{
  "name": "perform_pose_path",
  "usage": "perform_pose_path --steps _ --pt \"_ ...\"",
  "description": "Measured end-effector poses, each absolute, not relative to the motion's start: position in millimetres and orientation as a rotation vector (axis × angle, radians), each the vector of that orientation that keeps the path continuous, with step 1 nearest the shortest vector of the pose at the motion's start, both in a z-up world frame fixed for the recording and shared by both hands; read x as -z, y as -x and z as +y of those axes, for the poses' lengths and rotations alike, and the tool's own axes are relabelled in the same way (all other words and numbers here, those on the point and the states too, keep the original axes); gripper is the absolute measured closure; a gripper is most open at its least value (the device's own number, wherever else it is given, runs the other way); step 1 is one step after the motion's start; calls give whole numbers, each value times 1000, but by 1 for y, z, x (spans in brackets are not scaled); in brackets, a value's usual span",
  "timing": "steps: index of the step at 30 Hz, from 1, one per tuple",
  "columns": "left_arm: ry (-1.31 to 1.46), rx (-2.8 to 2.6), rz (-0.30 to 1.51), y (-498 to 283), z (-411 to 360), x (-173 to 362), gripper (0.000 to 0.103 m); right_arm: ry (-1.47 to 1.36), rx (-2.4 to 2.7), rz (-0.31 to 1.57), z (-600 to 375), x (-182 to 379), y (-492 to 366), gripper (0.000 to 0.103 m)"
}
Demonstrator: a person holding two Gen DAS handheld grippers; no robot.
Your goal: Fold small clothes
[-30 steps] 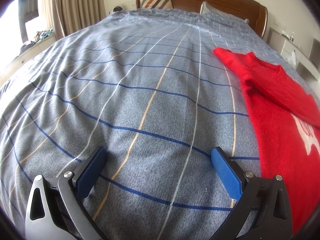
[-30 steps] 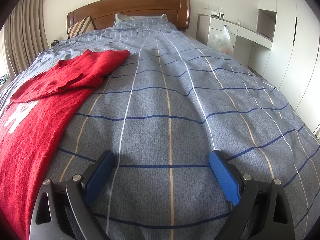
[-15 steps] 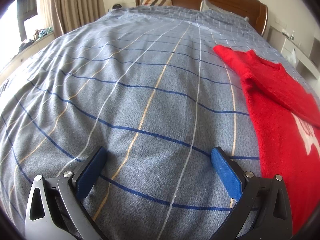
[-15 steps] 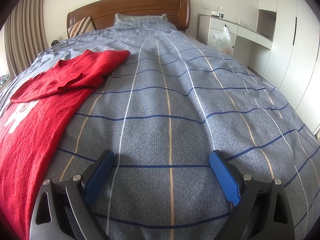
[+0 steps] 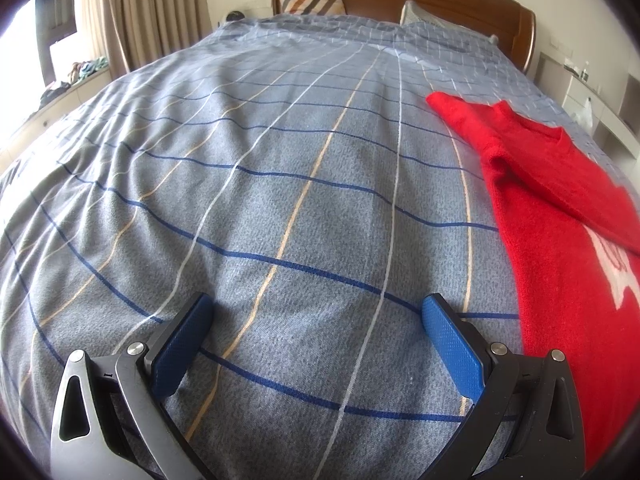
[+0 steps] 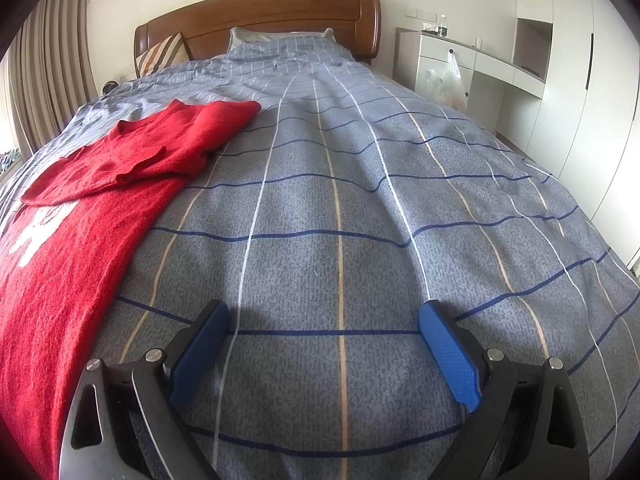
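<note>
The red knitted sweater with a white motif on its front (image 5: pixel 560 240) lies flat on the bed's blue-grey quilt with navy, white and tan grid lines (image 5: pixel 280 200), both sleeves already laid across the chest, so the side folds look done and the lengthwise fold appears to be what remains. In the left wrist view the sweater fills the 3 o'clock edge; in the right wrist view it (image 6: pixel 72 248) runs from 8 to 10 o'clock, so it sits between the two tools.

The left claw (image 5: pixel 316 332) is spread wide and holds nothing, hovering over bare quilt just beside the sweater's edge. The right claw (image 6: pixel 324 336) is likewise spread and empty, a little further from the cloth.

To do the next step well, each claw should probably move inward to the hem corner on its side, pinch only the knit and not the quilt beneath, then lift evenly and carry the hem toward the wooden headboard (image 6: pixel 260 12) at 12 o'clock, keeping the folded sleeves undisturbed.
</note>
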State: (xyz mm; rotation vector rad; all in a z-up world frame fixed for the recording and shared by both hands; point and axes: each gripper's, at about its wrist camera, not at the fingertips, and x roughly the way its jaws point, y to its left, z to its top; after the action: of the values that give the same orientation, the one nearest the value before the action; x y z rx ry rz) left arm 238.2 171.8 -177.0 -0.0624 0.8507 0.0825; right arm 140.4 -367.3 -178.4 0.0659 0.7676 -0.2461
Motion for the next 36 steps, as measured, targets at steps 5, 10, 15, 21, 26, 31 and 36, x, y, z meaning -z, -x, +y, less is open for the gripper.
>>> perform_pose_path --steps 5,10,15,21,26,31,36 --pt "111 2 902 -213 178 153 2 -88 220 826 -372 170 -144 8" --pt "119 229 905 -132 159 134 2 -321 57 787 -358 132 -83 9" --pt "65 341 967 -91 116 151 11 -467 -232 828 -302 132 -28 10" --pt "57 292 967 -88 108 156 25 -542 -204 923 -275 168 -17 25" --pt "84 291 973 -92 109 158 92 -563 -232 968 -273 174 -37 98" --pt "160 345 980 -83 122 147 102 -526 -234 999 -286 167 -26 99" --pt "225 412 979 -80 124 121 102 -593 -252 961 -295 155 -25 99"
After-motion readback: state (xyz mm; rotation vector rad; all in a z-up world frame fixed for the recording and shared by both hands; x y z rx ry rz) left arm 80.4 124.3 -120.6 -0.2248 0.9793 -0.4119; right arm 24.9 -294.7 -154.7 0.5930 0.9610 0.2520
